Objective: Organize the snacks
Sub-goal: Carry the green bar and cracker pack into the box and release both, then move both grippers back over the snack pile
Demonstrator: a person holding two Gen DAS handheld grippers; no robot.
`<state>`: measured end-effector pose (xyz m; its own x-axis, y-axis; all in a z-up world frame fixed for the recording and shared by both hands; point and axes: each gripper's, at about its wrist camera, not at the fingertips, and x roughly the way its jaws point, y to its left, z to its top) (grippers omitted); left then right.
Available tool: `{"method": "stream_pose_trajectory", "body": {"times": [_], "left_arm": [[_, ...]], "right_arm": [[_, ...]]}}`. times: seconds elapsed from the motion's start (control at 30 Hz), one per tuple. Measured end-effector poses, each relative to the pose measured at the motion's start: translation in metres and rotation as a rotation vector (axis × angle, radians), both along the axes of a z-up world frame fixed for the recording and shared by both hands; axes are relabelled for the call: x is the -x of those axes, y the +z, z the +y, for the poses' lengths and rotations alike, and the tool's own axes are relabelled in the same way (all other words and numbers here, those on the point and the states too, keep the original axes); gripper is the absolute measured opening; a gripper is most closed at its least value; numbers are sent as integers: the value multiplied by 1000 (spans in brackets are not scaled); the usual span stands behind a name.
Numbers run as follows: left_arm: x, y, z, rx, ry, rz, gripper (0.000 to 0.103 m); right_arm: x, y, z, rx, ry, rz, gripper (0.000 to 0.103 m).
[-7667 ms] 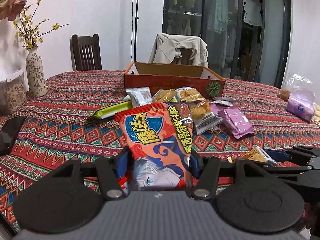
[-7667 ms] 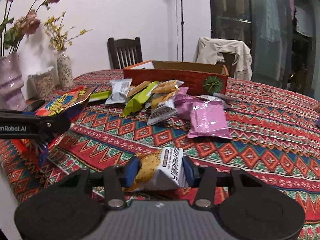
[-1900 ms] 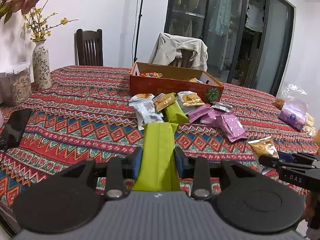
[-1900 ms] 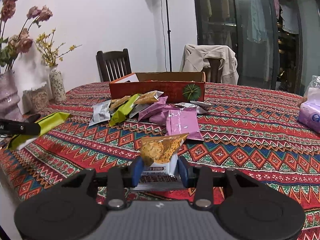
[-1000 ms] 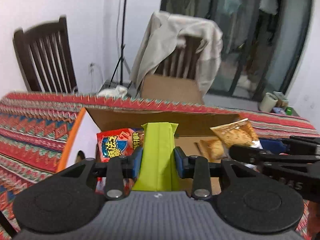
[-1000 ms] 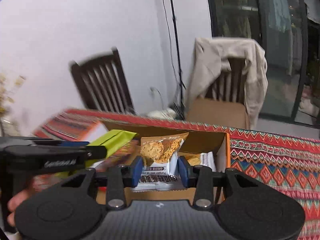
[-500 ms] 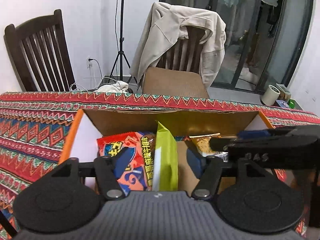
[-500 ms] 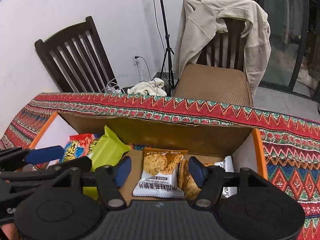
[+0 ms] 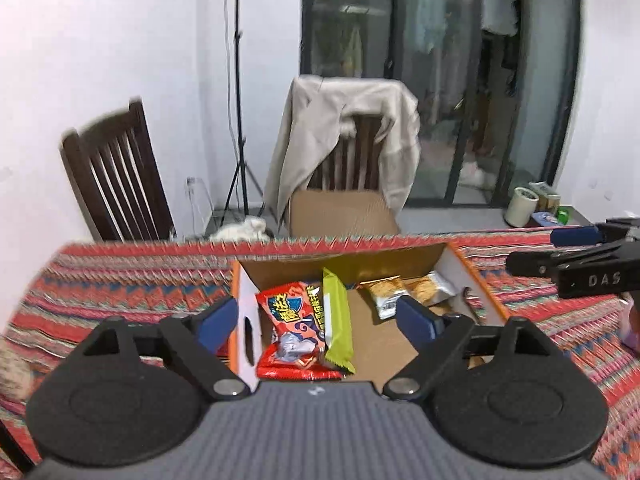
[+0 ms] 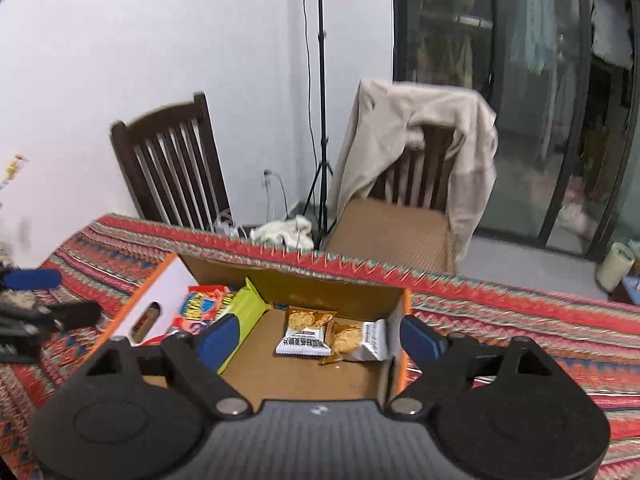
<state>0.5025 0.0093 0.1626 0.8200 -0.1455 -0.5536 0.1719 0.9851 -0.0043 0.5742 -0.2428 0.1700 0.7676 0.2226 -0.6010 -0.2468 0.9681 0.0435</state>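
1. Progress: both tongs stood wide apart w/ nothing between them, having just been opening. Left tongs (image 9: 316,318) hung over the box's left half, lower centre of frame; right tongs (image 10: 320,338) over its right half.
2. Judged done for this pair of packets: green packet (image 9: 337,320) and crisp packet (image 10: 306,334) both lay loose inside the box, clear of the pads.
3. Left to do: cannot tell from these views. Neither wrist view showed the near part of the desk (image 9: 132,280), so any snacks not yet boxed were out of sight. Probably more to fetch, but that's a guess.
4. Container: open cardboard box (image 9: 472,276), orange rim, white side walls, brown floor, sat on the patterned desk cloth at frame centre.
5. Contents, left side: red packet w/ cartoon print (image 9: 292,328) lay flat; green packet rested along its right edge, partly on top.
6. Contents, right side: crisp packet plus a second similar packet (image 10: 360,340) just beside it, overlapping, against the right wall.
7. Middle of box floor was bare cardboard, so room remained for more.
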Motion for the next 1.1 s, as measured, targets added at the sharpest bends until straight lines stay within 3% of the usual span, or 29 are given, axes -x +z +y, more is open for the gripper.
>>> {"method": "stream_pose_trajectory", "body": {"times": [0.1, 0.17, 0.3, 0.43, 0.53, 0.67, 0.8, 0.93, 1.0, 1.1], "left_arm": [[55, 24, 5, -23, -32, -71, 99], [93, 36, 9, -31, -50, -111, 101], [173, 44, 18, -30, -95, -191, 103], [252, 31, 28, -20, -110, -274, 103], [303, 1, 32, -4, -84, -295, 103], [365, -46, 26, 26, -17, -320, 103], [406, -91, 26, 80, 73, -278, 103], [416, -131, 18, 68, 104, -165, 103], [408, -141, 15, 41, 115, -110, 103], [402, -146, 14, 47, 137, -87, 103]], "right_arm": [[50, 28, -8, -3, 13, -51, 92], [89, 44, -15, -15, 20, -97, 102], [167, 65, -29, -56, 44, -180, 103], [247, 66, -45, -110, 69, -266, 103], [308, 55, -51, -113, 74, -328, 103], [375, 22, -56, -120, 50, -390, 103], [416, -35, -49, -85, -48, -396, 103], [441, -100, -37, -5, -151, -387, 103], [443, -126, -36, 25, -159, -332, 103], [447, -153, -36, -19, -149, -248, 103]]}}
